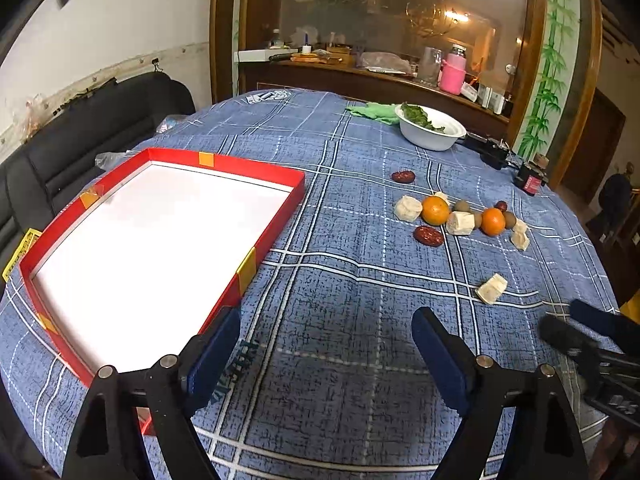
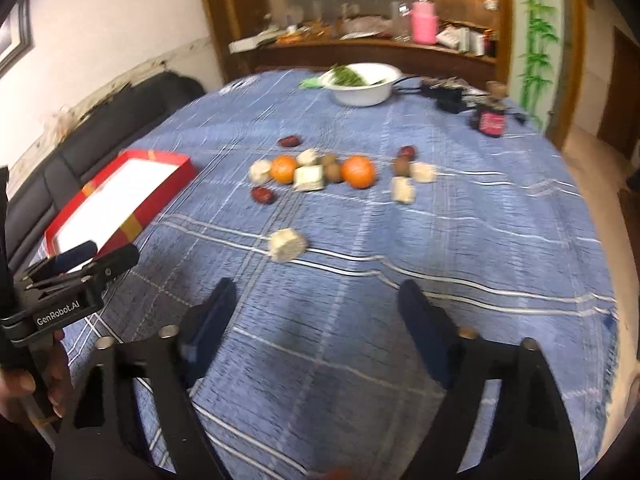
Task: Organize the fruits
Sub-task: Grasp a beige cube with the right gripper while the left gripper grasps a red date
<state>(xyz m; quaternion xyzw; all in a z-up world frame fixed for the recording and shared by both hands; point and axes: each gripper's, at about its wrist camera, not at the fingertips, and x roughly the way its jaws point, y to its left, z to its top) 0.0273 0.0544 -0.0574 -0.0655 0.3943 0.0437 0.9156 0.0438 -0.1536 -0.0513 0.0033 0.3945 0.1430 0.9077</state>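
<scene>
A red-rimmed tray [image 1: 264, 168] with a white floor lies on the left of the blue checked tablecloth, also seen as the tray [image 2: 168, 160] in the right wrist view. Two oranges [image 1: 435, 210] [image 1: 493, 221], dark red dates [image 1: 428, 235], small brown kiwis [image 1: 462, 206] and pale beige chunks [image 1: 408, 208] lie clustered past the table's middle. One beige chunk [image 1: 492, 288] [image 2: 286, 245] lies apart, nearer me. My left gripper [image 1: 326, 336] is open over bare cloth beside the tray. My right gripper [image 2: 316, 304] is open, nothing between its fingers, short of the lone chunk.
A white bowl [image 1: 432, 140] of greens with a green cloth beside it stands at the table's far side. Black devices and a red box [image 2: 490, 122] lie far right. A dark sofa [image 1: 80, 136] runs along the left wall. A hand [image 2: 24, 384] holds the left gripper's handle.
</scene>
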